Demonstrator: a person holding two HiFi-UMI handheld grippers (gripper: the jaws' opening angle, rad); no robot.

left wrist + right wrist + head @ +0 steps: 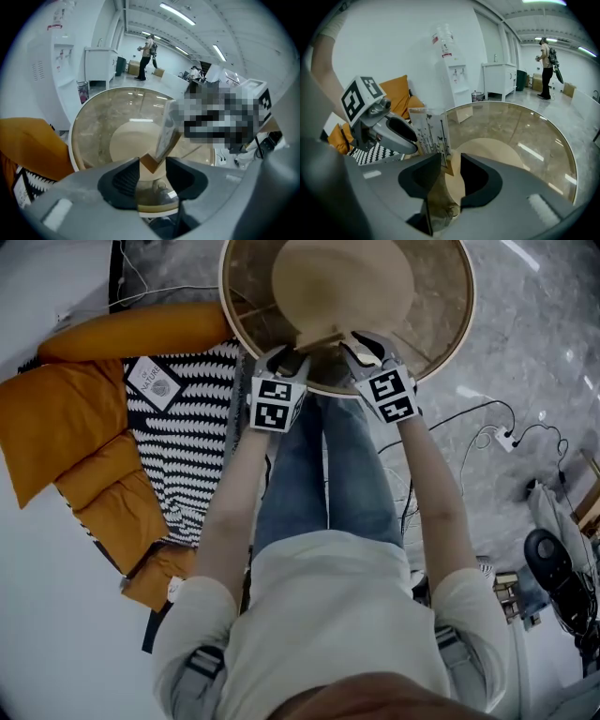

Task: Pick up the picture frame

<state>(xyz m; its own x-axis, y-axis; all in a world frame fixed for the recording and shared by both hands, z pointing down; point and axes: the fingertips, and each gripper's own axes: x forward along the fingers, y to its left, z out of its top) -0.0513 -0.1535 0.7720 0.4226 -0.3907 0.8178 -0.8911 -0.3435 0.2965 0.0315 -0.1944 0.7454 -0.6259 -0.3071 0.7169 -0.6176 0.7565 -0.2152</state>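
The picture frame [322,337], light wood with a black-and-white plant print, stands upright at the near edge of a round glass table [441,310]. My left gripper [286,357] is at its left end and my right gripper [361,346] at its right end. In the left gripper view a lower corner of the frame [165,133] sits between the jaws of the left gripper [152,176], with gaps on both sides. In the right gripper view the frame [429,131] has its other lower corner between the spread jaws of the right gripper [450,176]. Neither gripper's pads press on it.
The table's round wooden base [342,277] shows through the glass. Orange cushions [66,418] and a black-and-white striped cushion [187,437] lie to the left. Cables and a power strip [506,437] are on the floor to the right. My knees are under the table's edge.
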